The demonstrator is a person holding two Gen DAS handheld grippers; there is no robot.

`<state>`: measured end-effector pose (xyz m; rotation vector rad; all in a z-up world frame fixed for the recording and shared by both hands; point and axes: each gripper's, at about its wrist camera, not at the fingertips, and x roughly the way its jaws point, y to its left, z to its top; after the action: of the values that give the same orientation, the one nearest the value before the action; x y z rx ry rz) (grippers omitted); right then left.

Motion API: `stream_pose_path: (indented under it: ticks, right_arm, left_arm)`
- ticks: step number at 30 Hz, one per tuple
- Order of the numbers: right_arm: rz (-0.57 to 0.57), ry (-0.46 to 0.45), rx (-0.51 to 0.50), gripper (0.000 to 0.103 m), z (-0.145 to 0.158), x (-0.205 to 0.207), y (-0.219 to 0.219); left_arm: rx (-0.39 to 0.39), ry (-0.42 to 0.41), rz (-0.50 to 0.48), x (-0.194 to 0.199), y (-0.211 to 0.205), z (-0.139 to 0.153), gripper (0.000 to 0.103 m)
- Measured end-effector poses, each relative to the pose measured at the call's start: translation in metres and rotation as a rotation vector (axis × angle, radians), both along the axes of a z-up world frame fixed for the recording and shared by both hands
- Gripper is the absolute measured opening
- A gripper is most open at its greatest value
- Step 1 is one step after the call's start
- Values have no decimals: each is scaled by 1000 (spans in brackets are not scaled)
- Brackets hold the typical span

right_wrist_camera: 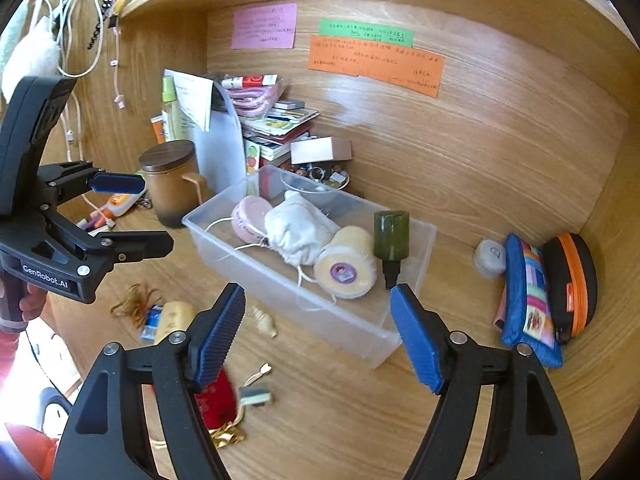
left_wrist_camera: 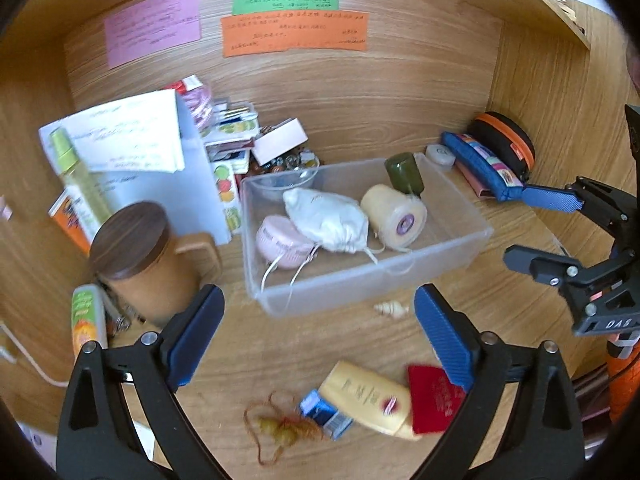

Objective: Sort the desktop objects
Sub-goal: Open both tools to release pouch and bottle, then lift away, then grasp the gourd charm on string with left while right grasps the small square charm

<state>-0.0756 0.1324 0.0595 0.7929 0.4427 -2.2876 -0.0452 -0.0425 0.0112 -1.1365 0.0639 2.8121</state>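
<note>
A clear plastic box [left_wrist_camera: 460, 248] [right_wrist_camera: 224, 236] sits mid-desk. It holds a white drawstring pouch [left_wrist_camera: 326, 220] [right_wrist_camera: 298, 232], a pink round case [left_wrist_camera: 276, 242], a cream roll [left_wrist_camera: 394, 216] [right_wrist_camera: 348, 270] and a dark green bottle [left_wrist_camera: 404, 174] [right_wrist_camera: 391, 236]. My left gripper [left_wrist_camera: 320, 340] is open and empty in front of the box, above a yellow tube [left_wrist_camera: 368, 398], a red pouch [left_wrist_camera: 434, 398], a small blue packet [left_wrist_camera: 324, 414] and a tasselled charm [left_wrist_camera: 280, 428]. A small shell [left_wrist_camera: 390, 309] [right_wrist_camera: 266, 320] lies by the box. My right gripper [right_wrist_camera: 320, 332] is open and empty near the box's front corner.
A brown lidded mug [left_wrist_camera: 140, 256] [right_wrist_camera: 172, 180], a paper holder with a book stack [left_wrist_camera: 160, 160] and a spray bottle [left_wrist_camera: 78, 172] stand left. A blue pencil case [right_wrist_camera: 528, 300], a black-orange case [right_wrist_camera: 572, 280] and a white round tin [right_wrist_camera: 490, 258] lie right. Coloured notes [left_wrist_camera: 294, 34] hang on the back wall.
</note>
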Motion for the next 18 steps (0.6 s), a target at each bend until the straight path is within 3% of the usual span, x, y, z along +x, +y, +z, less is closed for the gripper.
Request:
stream_pose_path:
  ticks: [18]
  right_arm:
    - [-21,-104,-26,75,-53,27,18]
  left_arm:
    - [27,-99,78,54,-35,-56,98]
